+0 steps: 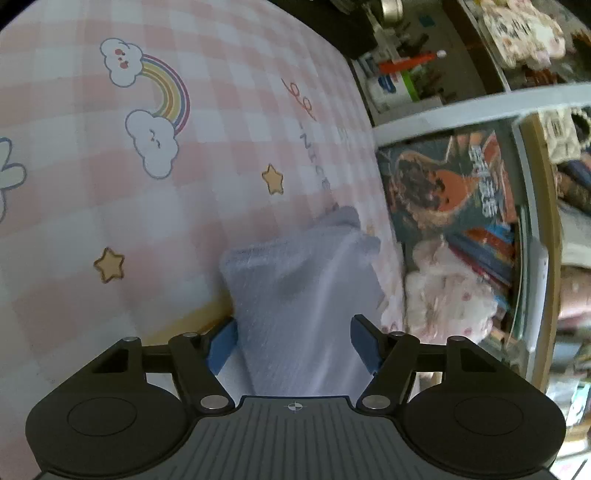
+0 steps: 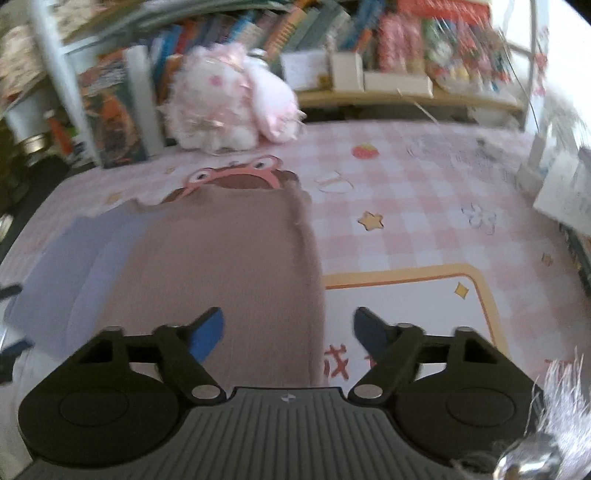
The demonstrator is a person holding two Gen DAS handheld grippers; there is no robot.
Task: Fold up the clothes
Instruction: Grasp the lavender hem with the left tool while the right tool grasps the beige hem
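1. Left hand-held gripper [image 1: 293, 341] is half open; a lavender cloth [image 1: 303, 295] lies between its pads, seemingly ungripped.
2. Right hand-held gripper [image 2: 288, 330] is half open, straddling the brown garment's [image 2: 229, 258] right edge.
3. Both cloths stretch lengthwise up-frame on the surface [image 2: 424, 206].

**What the two views leave unclear**

The pale blue cloth [image 1: 306, 302] runs down behind the left gripper's body, so its near end is hidden. The brown garment [image 2: 229, 266] likewise passes under the right gripper's body. Motion blur smears the pink plush toy [image 2: 225, 99] and the shelved books [image 2: 258, 29]; no title is readable. A silvery tasselled object [image 2: 554, 424] is cut off at the right wrist view's corner.
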